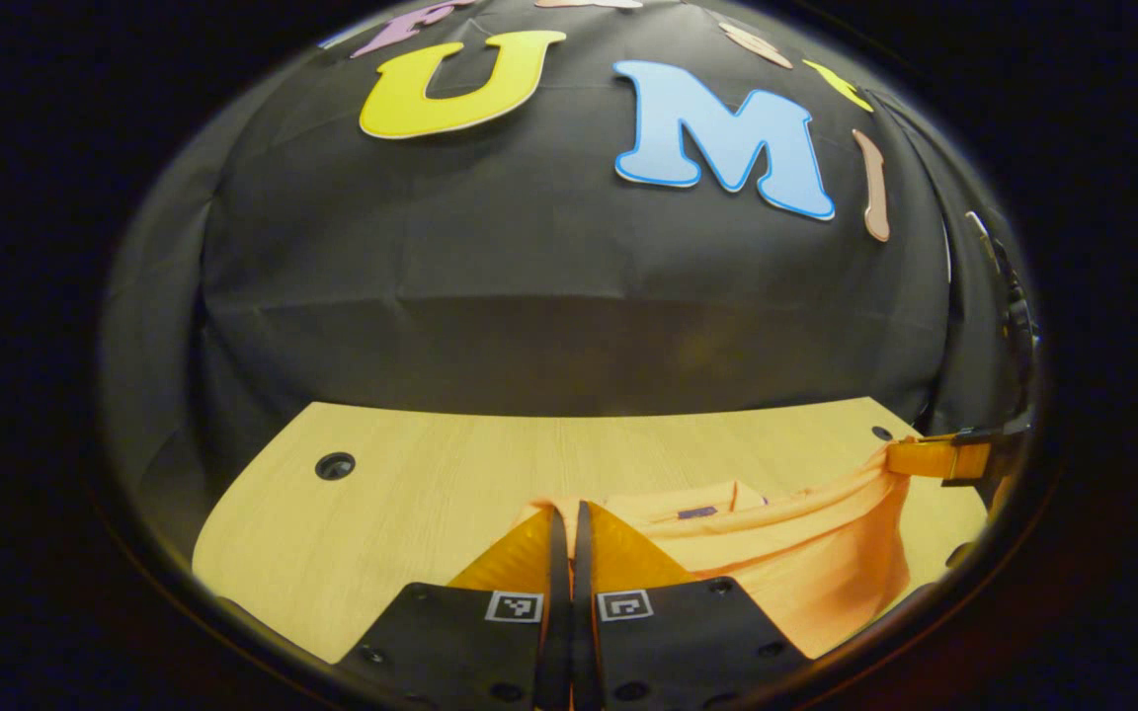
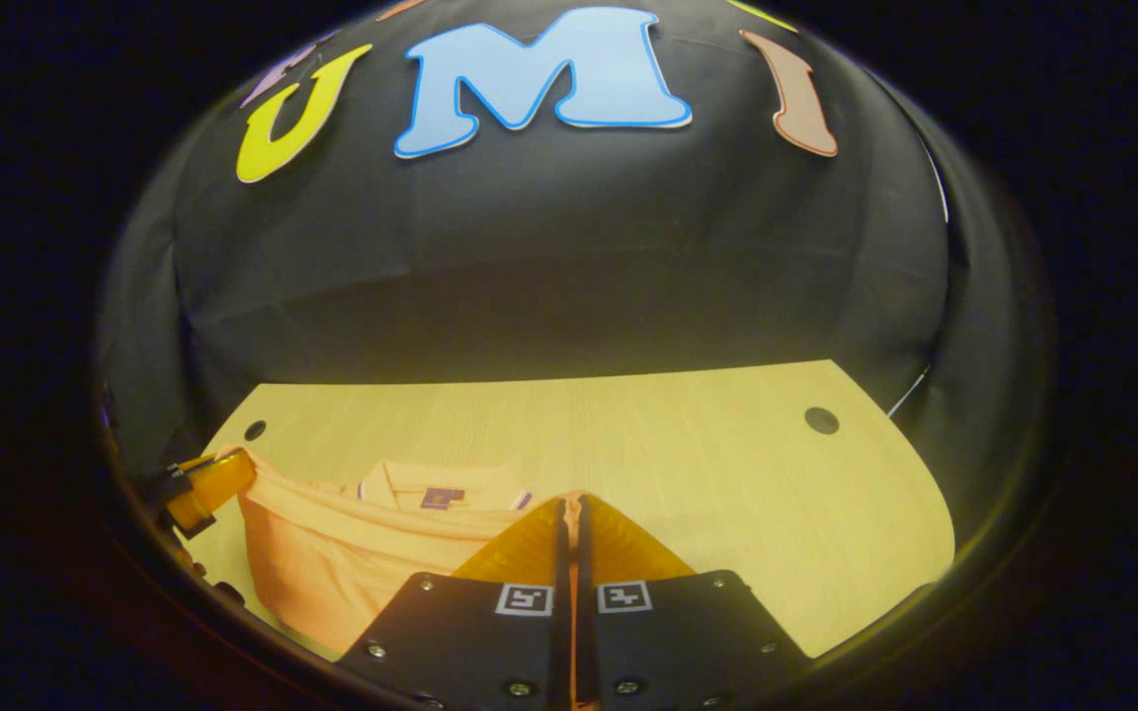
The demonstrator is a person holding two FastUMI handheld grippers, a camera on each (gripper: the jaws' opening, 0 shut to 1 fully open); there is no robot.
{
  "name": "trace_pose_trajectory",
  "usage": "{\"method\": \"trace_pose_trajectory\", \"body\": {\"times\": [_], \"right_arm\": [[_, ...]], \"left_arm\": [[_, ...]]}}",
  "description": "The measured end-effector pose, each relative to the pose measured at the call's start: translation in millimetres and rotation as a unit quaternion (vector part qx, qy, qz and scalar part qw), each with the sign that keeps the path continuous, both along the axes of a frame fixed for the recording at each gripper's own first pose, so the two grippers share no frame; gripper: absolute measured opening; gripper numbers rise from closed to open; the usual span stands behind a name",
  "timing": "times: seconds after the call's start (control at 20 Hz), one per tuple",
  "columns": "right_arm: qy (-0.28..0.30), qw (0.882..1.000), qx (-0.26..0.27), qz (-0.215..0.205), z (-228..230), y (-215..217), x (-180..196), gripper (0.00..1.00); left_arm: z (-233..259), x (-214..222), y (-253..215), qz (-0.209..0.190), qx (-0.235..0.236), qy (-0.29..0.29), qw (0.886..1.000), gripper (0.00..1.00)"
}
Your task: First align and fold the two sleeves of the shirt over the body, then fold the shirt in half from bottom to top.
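Apparently both grippers' fingers (image 1: 557,553) (image 2: 561,553) pinch the shirt's (image 1: 806,563) (image 2: 332,563) hem.

Both hand-held grippers (image 1: 567,513) (image 2: 569,506) closed, raised.

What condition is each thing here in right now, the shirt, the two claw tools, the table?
shirt: orange, lifted off the table at two corners, hanging between the grippers, collar still lying on the table.
left gripper: fingers closed, pinching a shirt edge.
right gripper: fingers closed, pinching the other edge.
table: wooden, with round holes near its back corners.
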State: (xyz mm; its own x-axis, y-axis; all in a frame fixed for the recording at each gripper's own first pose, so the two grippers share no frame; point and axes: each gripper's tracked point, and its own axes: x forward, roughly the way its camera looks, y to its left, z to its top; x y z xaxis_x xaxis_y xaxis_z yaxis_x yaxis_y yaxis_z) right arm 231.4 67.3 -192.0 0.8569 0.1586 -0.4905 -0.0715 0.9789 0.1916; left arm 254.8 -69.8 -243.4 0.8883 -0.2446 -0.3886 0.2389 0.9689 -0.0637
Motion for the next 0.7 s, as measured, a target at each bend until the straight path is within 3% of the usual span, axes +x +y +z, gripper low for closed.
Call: {"method": "trace_pose_trajectory", "body": {"times": [0.7], "right_arm": [[0.027, 0.998, -0.054, -0.013, -42, 18, 44, 0.05]], "left_arm": [[-52, 40, 5, 0.001, 0.019, 0.009, 1.000, 0.10]]}}
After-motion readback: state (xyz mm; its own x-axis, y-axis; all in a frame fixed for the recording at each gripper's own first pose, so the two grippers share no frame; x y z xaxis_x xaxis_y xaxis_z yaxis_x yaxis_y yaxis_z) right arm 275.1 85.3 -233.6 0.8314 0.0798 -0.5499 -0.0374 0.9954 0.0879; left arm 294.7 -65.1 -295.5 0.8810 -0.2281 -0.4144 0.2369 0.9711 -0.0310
